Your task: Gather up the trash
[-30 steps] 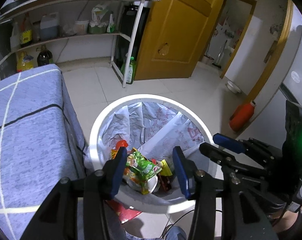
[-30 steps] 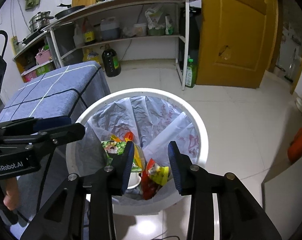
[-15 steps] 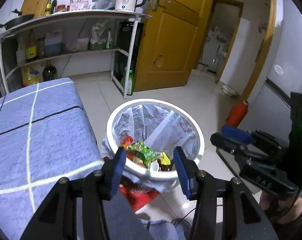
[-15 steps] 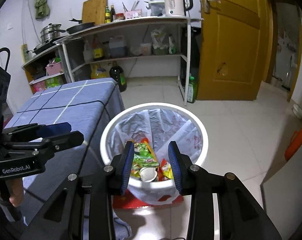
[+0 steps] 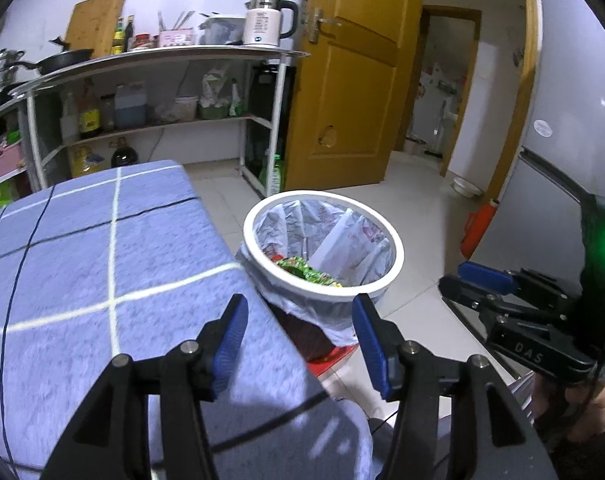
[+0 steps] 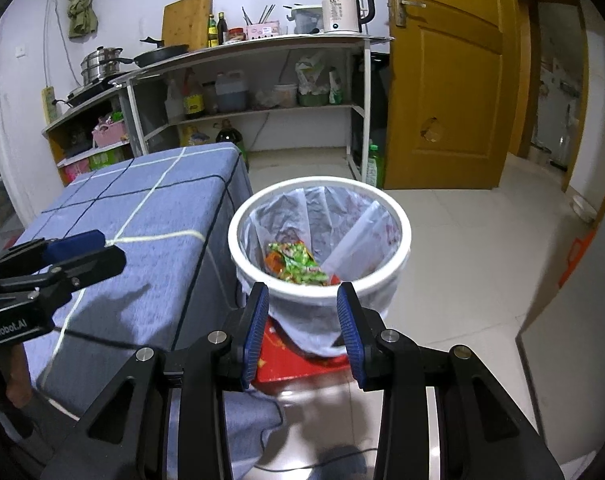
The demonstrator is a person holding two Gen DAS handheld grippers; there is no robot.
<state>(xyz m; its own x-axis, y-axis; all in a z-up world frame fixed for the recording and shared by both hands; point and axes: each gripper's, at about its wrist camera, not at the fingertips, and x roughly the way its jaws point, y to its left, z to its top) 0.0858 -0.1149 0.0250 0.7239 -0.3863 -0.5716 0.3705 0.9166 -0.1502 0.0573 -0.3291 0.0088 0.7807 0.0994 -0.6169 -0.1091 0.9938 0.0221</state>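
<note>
Nearby, "GenRobot.AI" on the left hand-held gripper [image 6: 82,250], "DAS" on the right hand-held gripper [image 5: 482,280]

Each fisheye looks forward and downward along its own tool. The left tool [image 5: 300,330] view sits above the desk [image 5: 82,264] corner, the bin [image 5: 394,248] ahead and slightly right. The right tool [image 6: 302,312] view faces the bin [image 6: 404,236] straight on, nearer. Both views share bin, desk, shelf [image 6: 262,112] and door [image 6: 446,80], and each catches the other tool at its edge.
</note>
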